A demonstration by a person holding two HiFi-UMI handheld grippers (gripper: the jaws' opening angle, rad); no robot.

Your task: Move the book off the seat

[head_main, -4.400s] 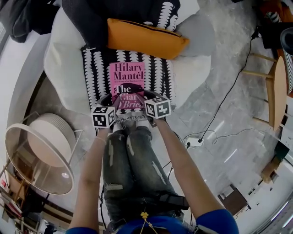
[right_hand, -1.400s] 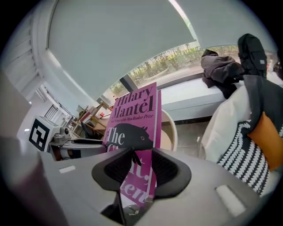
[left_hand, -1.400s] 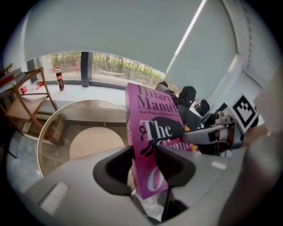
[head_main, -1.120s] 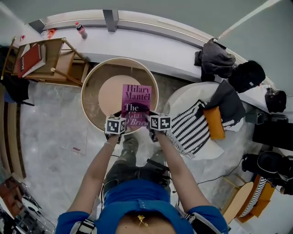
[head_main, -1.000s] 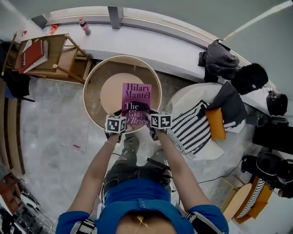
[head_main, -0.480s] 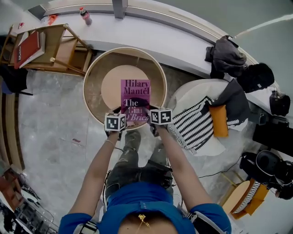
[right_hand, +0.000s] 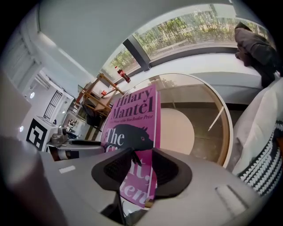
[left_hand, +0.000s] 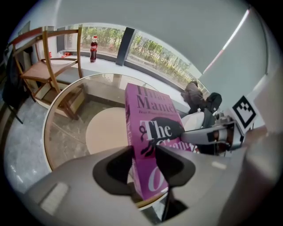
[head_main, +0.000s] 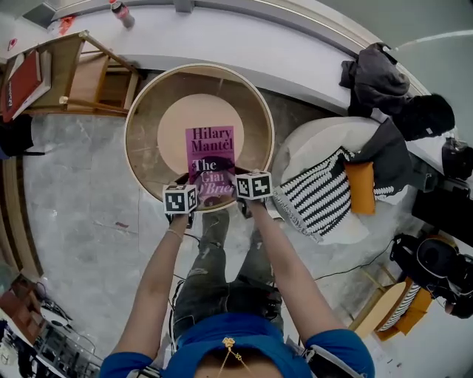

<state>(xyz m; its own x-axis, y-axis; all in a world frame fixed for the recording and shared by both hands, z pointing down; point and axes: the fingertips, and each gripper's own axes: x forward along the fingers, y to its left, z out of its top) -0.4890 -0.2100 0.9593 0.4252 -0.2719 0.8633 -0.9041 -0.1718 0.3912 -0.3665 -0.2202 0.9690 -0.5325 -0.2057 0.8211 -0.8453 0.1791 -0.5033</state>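
Observation:
A pink paperback book [head_main: 212,157] with "Hilary Mantel" on its cover is held flat over the round glass table [head_main: 142,168], near the table's close rim. My left gripper [head_main: 194,182] is shut on the book's near left corner, and my right gripper [head_main: 235,180] is shut on its near right corner. In the left gripper view the book [left_hand: 150,128] stands edge-on between the dark pads of that gripper [left_hand: 143,165]. The right gripper [right_hand: 142,167] pinches the book's [right_hand: 132,117] right edge. I cannot tell whether the book touches the glass.
The white armchair [head_main: 314,144] with a striped blanket [head_main: 318,196] and orange cushion [head_main: 361,186] stands to the right. A wooden chair [head_main: 81,74] with a red book [head_main: 18,74] is at the left. A cola bottle [head_main: 122,13] and jackets [head_main: 373,74] lie on the window sill.
The book was on the striped seat; now it hangs over the glass table. In the last second both grippers sank with it toward the table top.

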